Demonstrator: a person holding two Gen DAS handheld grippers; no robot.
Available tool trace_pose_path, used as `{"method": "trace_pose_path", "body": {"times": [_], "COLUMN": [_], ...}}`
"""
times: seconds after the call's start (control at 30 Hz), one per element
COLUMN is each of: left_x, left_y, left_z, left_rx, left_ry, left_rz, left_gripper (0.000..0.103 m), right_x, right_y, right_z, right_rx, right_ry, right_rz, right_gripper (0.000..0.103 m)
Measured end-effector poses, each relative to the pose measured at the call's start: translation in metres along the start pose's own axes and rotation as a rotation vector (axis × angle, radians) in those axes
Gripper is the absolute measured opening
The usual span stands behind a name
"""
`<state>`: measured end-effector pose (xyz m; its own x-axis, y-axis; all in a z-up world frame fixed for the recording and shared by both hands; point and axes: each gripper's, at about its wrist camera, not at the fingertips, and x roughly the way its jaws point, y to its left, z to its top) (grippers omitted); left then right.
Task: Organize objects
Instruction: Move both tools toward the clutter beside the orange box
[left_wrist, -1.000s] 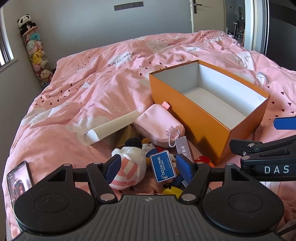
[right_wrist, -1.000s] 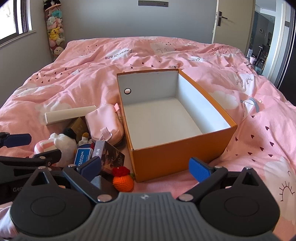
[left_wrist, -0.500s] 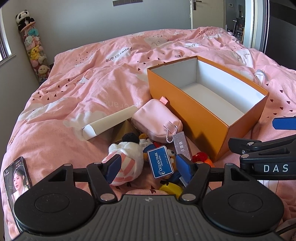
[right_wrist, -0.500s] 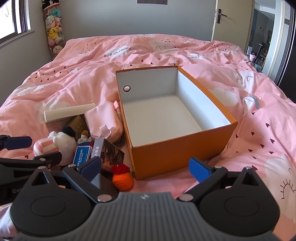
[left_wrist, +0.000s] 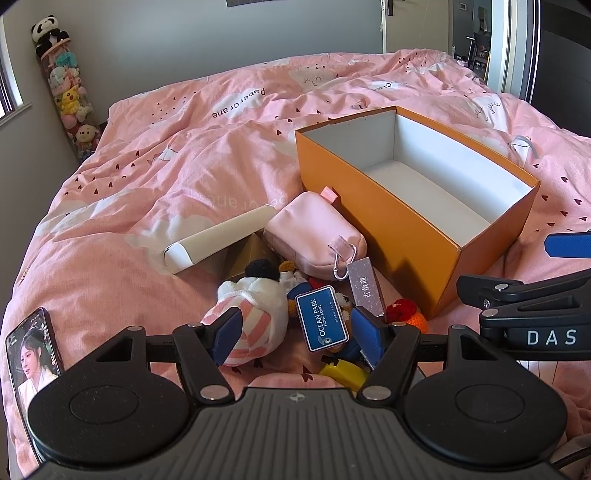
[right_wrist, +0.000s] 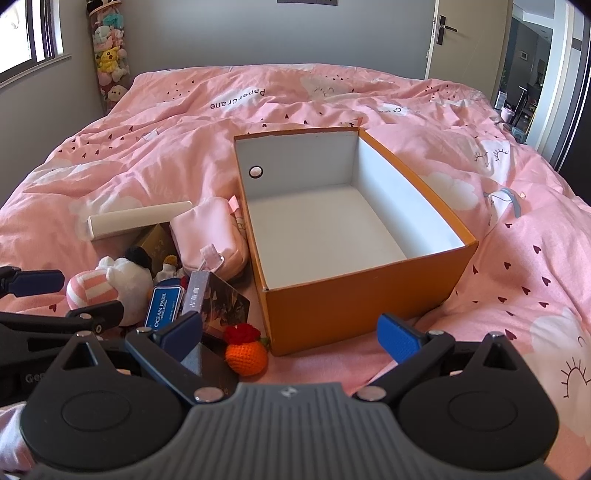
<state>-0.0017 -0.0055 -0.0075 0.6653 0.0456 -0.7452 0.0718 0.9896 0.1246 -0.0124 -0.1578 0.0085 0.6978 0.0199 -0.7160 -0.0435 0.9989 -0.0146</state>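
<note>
On the bed (right_wrist: 155, 122), the empty orange box (right_wrist: 354, 314) sits mid-bed; the loose pile, including the striped plush (left_wrist: 251, 317) and Ocean Park tag (left_wrist: 322, 319), lies touching its left side. Left gripper (left_wrist: 295, 332) and right gripper (right_wrist: 291, 334) both gape, holding nothing. Risk: tangled items snagging and dragging neighbours on lift.

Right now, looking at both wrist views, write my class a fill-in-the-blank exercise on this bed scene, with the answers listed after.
1. The inside of the orange box is ____.
2. The blue tag reads OCEAN ____.
3. The crocheted orange fruit lies ____ the box.
4. The jaws of the left gripper and right gripper stand ____.

Answers: empty; PARK; outside; open
</note>
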Motion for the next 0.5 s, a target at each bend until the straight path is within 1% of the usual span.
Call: {"method": "trace_pose_path", "body": {"times": [0.33, 0.43, 0.5], "left_x": [0.0031, 0.0049, 0.0061], "left_y": [0.0004, 0.0026, 0.0062], "left_z": [-0.0007, -0.0024, -0.0056], "left_rx": [0.001, -0.005, -0.019], "left_ry": [0.015, 0.023, 0.029], "left_rz": [-0.005, -0.021, -0.050], "left_gripper": [0.079, 0.079, 0.079], "right_x": [0.0025, 0.0049, 0.0072], "right_y": [0.0001, -0.0023, -0.0038], "right_z": [-0.0002, -0.0010, -0.0015], "right_rx": [-0.007, 0.002, 0.010], "right_ry": [0.017, 0.026, 0.036], "right_rz": [0.001, 0.035, 0.063], "right_gripper": [0.101, 0.100, 0.097]}}
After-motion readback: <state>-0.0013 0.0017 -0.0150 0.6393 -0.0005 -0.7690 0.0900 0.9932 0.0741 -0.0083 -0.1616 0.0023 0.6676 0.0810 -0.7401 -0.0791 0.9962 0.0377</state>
